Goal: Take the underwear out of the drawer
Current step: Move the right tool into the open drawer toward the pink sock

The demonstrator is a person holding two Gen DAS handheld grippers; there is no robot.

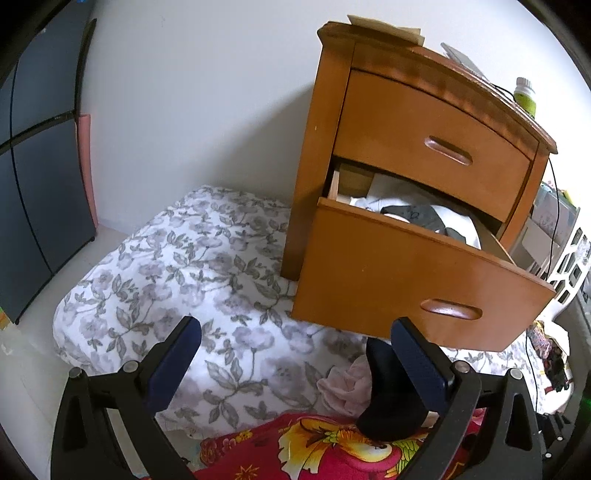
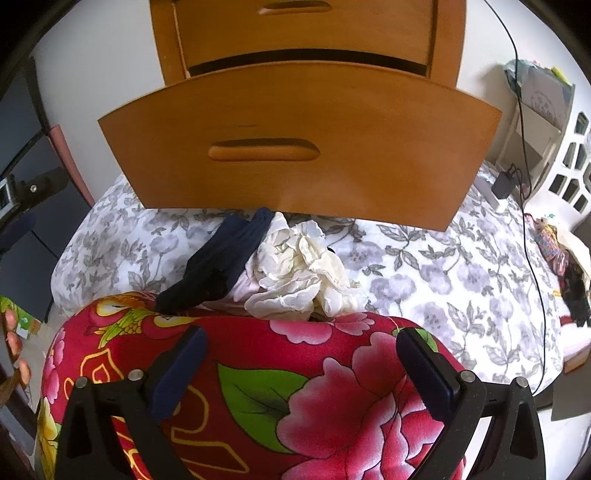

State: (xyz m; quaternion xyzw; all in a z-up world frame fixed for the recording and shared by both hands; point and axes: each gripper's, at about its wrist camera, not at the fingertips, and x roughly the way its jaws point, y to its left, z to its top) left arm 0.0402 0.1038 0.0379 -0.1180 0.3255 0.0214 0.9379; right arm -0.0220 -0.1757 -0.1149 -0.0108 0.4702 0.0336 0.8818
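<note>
Three pieces of underwear lie in a heap on the bed: a dark navy piece (image 2: 218, 266), a cream lacy piece (image 2: 303, 273) crumpled beside it, and a pale pink piece (image 2: 240, 288) showing between and under the two. The heap sits just below the front of the pulled-out lower drawer (image 2: 295, 147), at the edge of a red flowered cushion (image 2: 295, 387). More folded cloth (image 1: 413, 214), white and grey, remains inside that drawer; I cannot count the pieces there.

The left claw (image 1: 295, 354) stands wide open with nothing between its two fingers; the navy piece lies just behind its right-hand finger (image 1: 421, 362), and I cannot tell whether they touch. The right claw (image 2: 301, 369) is likewise spread open and empty, hanging over the red cushion, short of the heap.

The wooden nightstand (image 1: 321, 147) has two drawers: the upper drawer (image 1: 436, 129) closed, the lower one out. On its top stand one green-labelled bottle (image 1: 526, 96) and some papers (image 1: 388, 29). The bed wears one white quilt with grey flowers (image 1: 184, 266). A black cable (image 2: 532, 221) trails down over the quilt, and a white lattice basket (image 2: 569, 166) stands at the far side.
</note>
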